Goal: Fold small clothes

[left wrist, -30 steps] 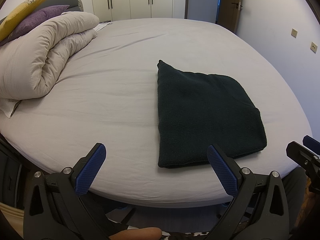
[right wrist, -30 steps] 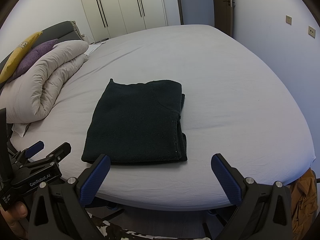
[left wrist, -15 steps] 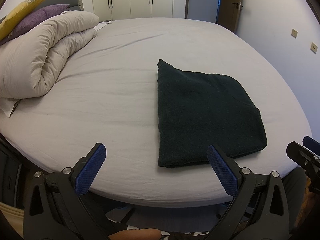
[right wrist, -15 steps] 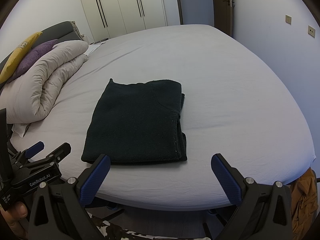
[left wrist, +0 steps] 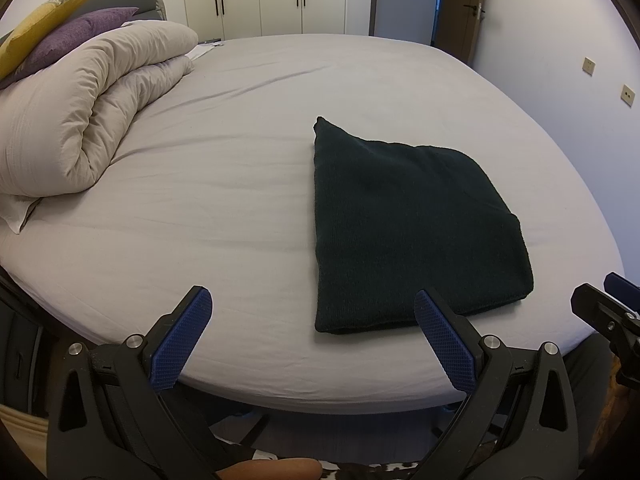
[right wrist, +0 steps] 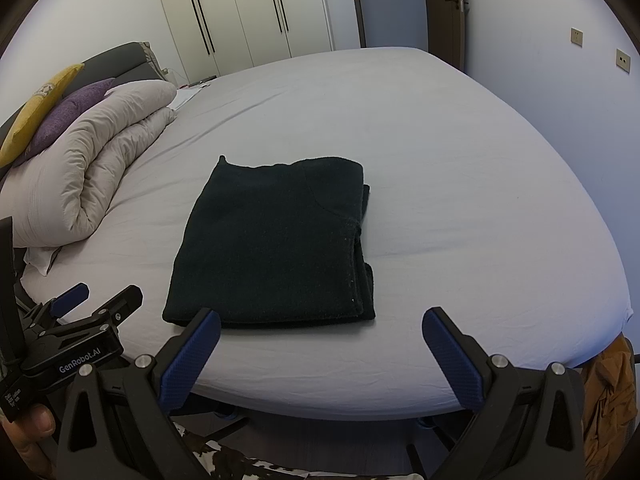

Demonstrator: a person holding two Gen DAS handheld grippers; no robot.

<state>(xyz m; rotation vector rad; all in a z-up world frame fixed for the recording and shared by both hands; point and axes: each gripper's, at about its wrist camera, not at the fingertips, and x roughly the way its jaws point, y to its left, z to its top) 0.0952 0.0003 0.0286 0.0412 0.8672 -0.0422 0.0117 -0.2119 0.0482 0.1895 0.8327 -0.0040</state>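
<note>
A dark green garment (left wrist: 412, 224) (right wrist: 276, 240) lies folded into a flat rectangle on the pale grey bed sheet (left wrist: 220, 200) (right wrist: 460, 200), near the front edge. My left gripper (left wrist: 314, 300) hovers open at the bed's front edge, its right finger just in front of the garment's near edge. Held back at the same edge, my right gripper (right wrist: 320, 320) is open too, with its left finger by the garment's near left corner. Neither gripper touches the cloth. In the right wrist view the left gripper (right wrist: 96, 294) shows at the lower left, held by a hand (right wrist: 28, 436).
A rolled beige duvet (left wrist: 80, 120) (right wrist: 88, 168) with purple and yellow cushions (left wrist: 64, 40) lies at the left of the bed. White wardrobes (right wrist: 256, 12) and a door stand behind. An orange cloth (right wrist: 608, 392) hangs by the bed's right front corner.
</note>
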